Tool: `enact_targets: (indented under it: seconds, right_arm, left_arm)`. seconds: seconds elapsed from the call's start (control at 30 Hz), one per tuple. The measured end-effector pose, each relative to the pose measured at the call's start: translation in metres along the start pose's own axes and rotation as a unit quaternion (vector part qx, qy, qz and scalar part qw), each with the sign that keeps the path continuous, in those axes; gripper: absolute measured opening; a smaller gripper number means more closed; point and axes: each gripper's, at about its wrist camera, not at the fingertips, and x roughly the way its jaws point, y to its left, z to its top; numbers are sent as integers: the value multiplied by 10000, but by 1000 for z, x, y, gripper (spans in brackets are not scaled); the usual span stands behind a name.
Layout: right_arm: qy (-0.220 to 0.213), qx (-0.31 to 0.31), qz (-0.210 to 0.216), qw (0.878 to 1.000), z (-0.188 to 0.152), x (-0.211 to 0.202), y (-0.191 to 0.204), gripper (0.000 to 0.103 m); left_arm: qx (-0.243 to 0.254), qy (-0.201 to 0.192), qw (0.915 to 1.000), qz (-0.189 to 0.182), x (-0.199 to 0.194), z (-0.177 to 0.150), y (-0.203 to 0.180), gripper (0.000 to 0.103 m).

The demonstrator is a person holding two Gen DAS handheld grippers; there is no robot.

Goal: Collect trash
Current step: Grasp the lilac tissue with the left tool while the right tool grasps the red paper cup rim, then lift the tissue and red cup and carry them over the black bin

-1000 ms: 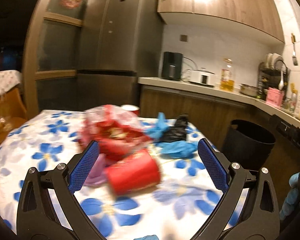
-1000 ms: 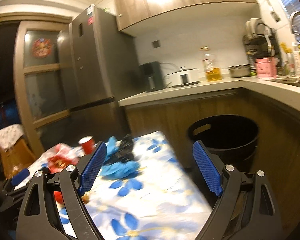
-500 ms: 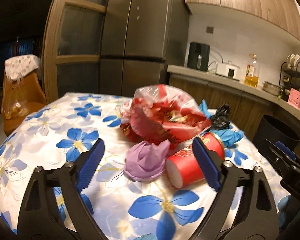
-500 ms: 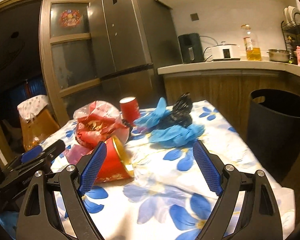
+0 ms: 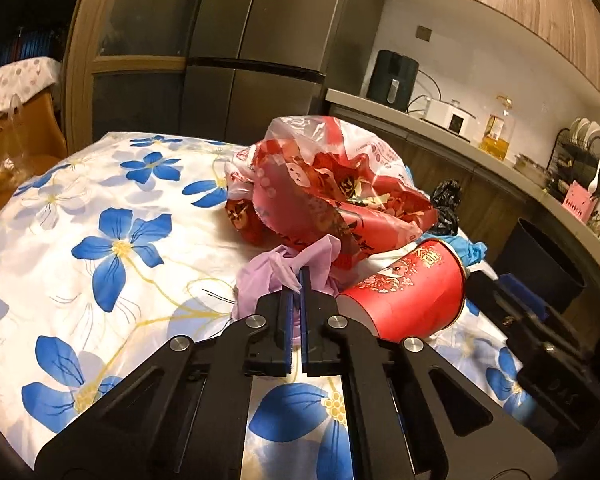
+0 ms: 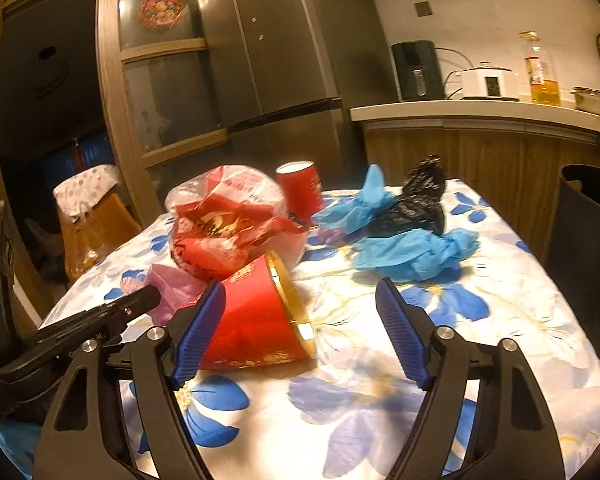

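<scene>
Trash lies on a table under a blue-flowered cloth [image 5: 112,248]. My left gripper [image 5: 301,277] is shut on a crumpled purple glove [image 5: 260,280]; in the right wrist view its tip [image 6: 140,303] meets that purple glove [image 6: 172,286]. A red paper cup [image 5: 412,296] lies on its side just right of it. My right gripper [image 6: 301,284] is closing, with that red cup [image 6: 256,320] between its jaws next to the left pad; the right pad stands apart from it. Behind are a red-and-clear plastic bag [image 6: 228,220], blue gloves [image 6: 416,258] and a black bag [image 6: 420,204].
A second red cup [image 6: 300,188] stands upright at the table's far side. A black bin [image 6: 584,236] stands on the floor right of the table, before the kitchen counter [image 6: 480,114]. A fridge [image 5: 260,60] is behind; an orange chair [image 5: 16,128] stands left.
My left jaws went from wide open to shut on the purple glove. Both grippers came closer and lower to the table. My right jaws narrowed a little around the lying red cup.
</scene>
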Motion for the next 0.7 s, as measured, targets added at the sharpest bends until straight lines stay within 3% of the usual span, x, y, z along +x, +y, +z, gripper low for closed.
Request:
enact_targets:
  seconds: [0.23,0.37,0.7]
  right_arm:
    - [225,53,364,9991,0,17,1,66]
    - [393,76,640,9971,-1,22,2,57]
    - [563,-68,1098,9923,-10,5,12,22]
  left_arm:
    - [48,-84,9999,-58,-12,-1,0,0]
    - [45,-34,9999,-83,-13,-3,-1,0]
    - [53,-39,9999,-88,-20,-5,-2,0]
